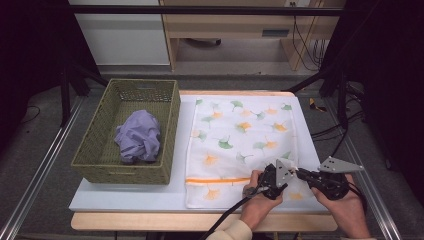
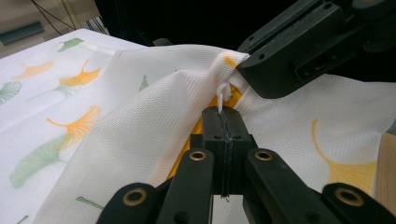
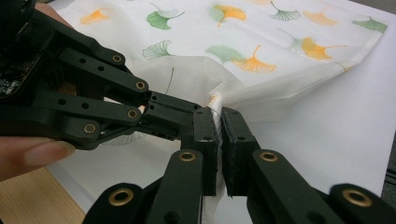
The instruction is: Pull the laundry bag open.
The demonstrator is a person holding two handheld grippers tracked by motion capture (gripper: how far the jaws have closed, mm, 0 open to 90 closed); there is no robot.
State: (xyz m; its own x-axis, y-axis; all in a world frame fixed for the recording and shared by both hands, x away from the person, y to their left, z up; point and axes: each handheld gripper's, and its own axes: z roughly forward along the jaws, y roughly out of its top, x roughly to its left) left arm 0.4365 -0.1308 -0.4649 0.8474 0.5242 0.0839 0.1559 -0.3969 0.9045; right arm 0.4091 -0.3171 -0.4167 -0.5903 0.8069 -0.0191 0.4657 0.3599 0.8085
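2 grippers pinch the pillowcase's (image 1: 240, 145) near right corner; its long axis runs away from the person.

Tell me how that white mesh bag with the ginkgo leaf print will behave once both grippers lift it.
Probably floppy: the mesh bag already tents into soft folds where the right gripper pinches its corner. Likely light, since the weave looks thin. The left gripper seems shut on the small white zipper pull, so the bag may sag and swing between the two grips.
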